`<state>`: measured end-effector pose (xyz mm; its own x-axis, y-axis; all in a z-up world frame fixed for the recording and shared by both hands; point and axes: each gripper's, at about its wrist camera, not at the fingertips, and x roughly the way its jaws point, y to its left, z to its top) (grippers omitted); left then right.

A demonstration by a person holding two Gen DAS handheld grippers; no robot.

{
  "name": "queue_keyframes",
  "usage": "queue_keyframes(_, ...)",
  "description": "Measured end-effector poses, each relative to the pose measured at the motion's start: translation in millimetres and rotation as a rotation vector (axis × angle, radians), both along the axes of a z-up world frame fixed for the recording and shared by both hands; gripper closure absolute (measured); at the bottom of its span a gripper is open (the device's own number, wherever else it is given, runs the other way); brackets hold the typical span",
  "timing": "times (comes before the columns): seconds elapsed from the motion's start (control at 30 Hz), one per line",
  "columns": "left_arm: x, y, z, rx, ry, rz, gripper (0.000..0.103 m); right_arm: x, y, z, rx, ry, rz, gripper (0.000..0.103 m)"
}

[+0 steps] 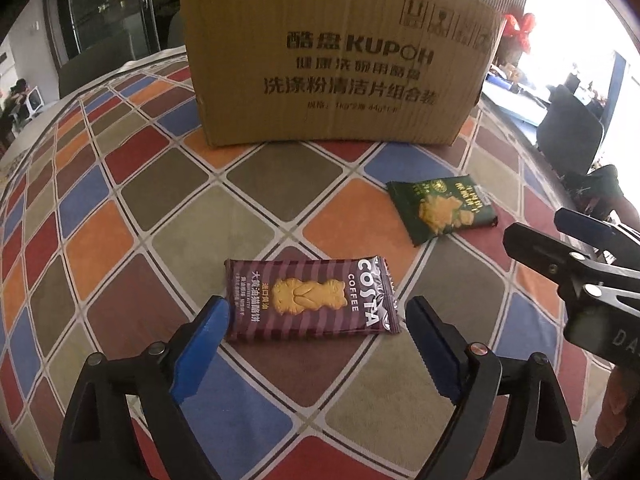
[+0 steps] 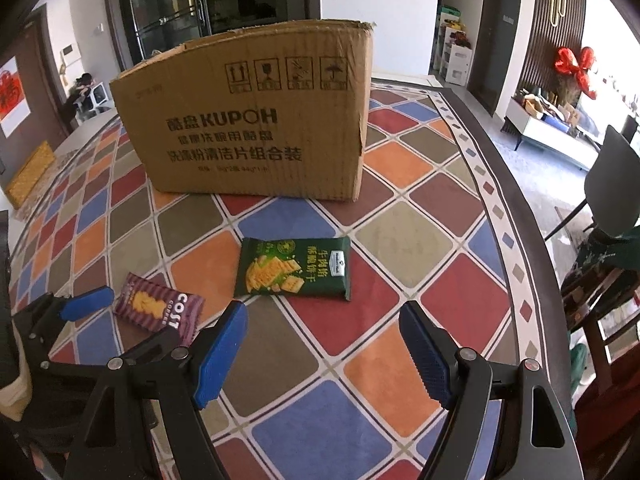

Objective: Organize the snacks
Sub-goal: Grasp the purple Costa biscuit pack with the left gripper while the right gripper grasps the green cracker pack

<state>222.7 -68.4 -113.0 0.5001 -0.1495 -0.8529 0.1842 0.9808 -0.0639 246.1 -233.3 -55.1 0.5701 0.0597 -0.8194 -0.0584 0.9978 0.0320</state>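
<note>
In the left wrist view, the checked desk (image 1: 120, 208) lies bare across the left half of the frame, the cardboard box (image 1: 332, 60) closes off the top centre, and the desk's rim curves down the upper right. At lower centre the left tool (image 1: 318, 314) stands wide apart around the purple Costa biscuit packet (image 1: 310, 300), its pads just beside the packet's ends, gripping nothing. In the right wrist view the green cracker packet (image 2: 294, 268) lies flat at centre, bare desk to its right, and the right tool (image 2: 322, 320) hangs apart and empty just below it.
</note>
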Motion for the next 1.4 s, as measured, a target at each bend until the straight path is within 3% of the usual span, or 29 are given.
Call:
queue_keyframes(0.33,3.2,-2.7,-13.1,0.043,-0.019,0.021,0.006,2.5,2.7,-10.1,0.007,0.026,0.007,0.024)
queue_keyframes(0.57,-0.8,3.0,-10.5,0.018,-0.054,0.009,0.017,5.4,8.6,-15.9,0.006,0.040,0.020,0.024)
queue_keyframes(0.9,1.9,14.3,-6.0,-0.033,-0.055,0.026,0.019,17.1,17.6,-23.9,-0.002,0.059,0.027,0.024)
queue_keyframes(1.07,7.5,20.6,0.8,-0.021,-0.083,0.043,0.019,27.9,22.0,-24.9,-0.008,0.056,0.028,0.024)
queue_keyframes(1.17,10.6,21.3,3.7,-0.004,-0.101,0.040,0.019,35.1,26.5,-25.9,-0.032,0.047,0.035,0.017)
queue_keyframes(1.4,18.9,22.5,7.0,0.004,-0.120,0.047,0.019,49.1,30.0,-29.5,-0.063,0.046,0.059,0.012)
